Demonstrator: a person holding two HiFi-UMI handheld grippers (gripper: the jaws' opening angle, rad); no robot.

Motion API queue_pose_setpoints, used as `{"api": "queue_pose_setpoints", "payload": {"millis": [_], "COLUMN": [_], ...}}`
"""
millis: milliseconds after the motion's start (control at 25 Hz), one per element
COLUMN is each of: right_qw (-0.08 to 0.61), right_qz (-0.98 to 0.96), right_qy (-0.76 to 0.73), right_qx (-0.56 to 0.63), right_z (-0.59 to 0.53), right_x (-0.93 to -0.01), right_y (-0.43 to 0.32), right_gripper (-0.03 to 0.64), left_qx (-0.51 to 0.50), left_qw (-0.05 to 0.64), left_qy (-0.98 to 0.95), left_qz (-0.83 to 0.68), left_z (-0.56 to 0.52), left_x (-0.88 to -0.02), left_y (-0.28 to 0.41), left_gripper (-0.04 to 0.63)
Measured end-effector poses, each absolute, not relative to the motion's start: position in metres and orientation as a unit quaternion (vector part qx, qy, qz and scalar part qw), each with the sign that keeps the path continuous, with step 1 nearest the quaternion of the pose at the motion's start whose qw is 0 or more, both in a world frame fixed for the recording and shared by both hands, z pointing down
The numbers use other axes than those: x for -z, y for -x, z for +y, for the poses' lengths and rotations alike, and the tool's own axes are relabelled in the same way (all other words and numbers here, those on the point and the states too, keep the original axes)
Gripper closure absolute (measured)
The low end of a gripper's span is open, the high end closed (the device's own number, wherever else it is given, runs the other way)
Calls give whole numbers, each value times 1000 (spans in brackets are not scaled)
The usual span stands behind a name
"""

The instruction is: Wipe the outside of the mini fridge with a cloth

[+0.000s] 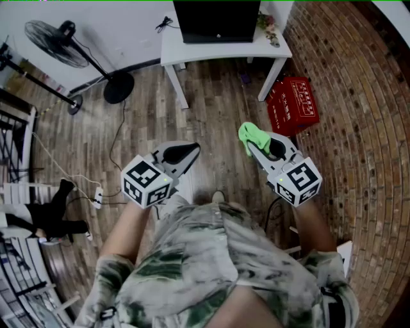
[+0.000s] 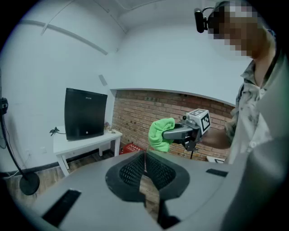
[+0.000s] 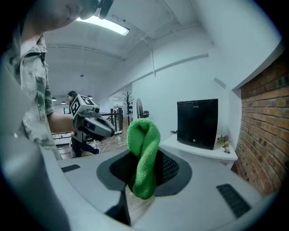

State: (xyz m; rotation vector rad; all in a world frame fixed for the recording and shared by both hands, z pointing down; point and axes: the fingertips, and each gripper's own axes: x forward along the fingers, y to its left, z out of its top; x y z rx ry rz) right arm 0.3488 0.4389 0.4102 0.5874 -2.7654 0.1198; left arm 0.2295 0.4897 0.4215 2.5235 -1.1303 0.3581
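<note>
**Mini fridge standing on the table, cloth pinched in the right gripper**

Mini fridge (image 1: pixel 216 19) – a black box with its door closed – is sitting on a white table (image 1: pixel 173 51) against the far wall, well apart from both grippers. A red crate (image 1: pixel 296 106) is lying on the plank floor (image 1: pixel 147 115) just beside the table's right legs, next to the brick wall (image 1: pixel 359 96).

The person is standing back from the table and holding both bare forearms (image 1: pixel 131 224) out forward from the body, at about the same height. The left gripper (image 1: pixel 194 149) is angling inward to the right and the right gripper (image 1: pixel 255 148) inward to the left, so their tips are pointing toward each other and toward the table (the marker cubes are sitting at the near ends, closest to the person).

The right gripper's jaws are pressing on a green cloth (image 1: pixel 253 136), which is bunching up in a fold above the tips and hanging a little below them. The left gripper's jaws are lying together with nothing between them – only floor is showing past them. The two grippers are near each other but not touching.
</note>
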Motion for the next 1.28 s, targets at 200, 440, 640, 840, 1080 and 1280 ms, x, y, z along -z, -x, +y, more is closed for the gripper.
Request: {"api": "queue_pose_setpoints", "payload": {"millis": [200, 440, 640, 840, 1080, 1280], "right_qw": [151, 150, 164, 185, 207, 217], "right_qz": [-965, -965, -963, -960, -953, -948], "right_qy": [-213, -211, -209, -210, -215, -214], "right_qx": [-17, -32, -35, -2, 43, 87], "right_z": [399, 367, 337, 288, 212, 135], "right_x": [-398, -392, -385, -367, -332, -282], "right_y": [-354, -358, -349, -324, -295, -238], "right_gripper": [500, 500, 497, 495, 495, 495], "left_qx": [-121, -116, -108, -89, -73, -66], "left_qw": [152, 146, 151, 152, 136, 121], "left_qy": [-898, -913, -927, -940, -951, -961], "left_qz": [-395, -363, -326, -293, -267, -240], "left_z": [452, 413, 386, 341, 276, 221], "left_x": [-408, -399, -392, -384, -366, -331], "left_y": [-237, -257, -262, -247, -224, -183], "left_gripper": [568, 568, 566, 565, 563, 503]}}
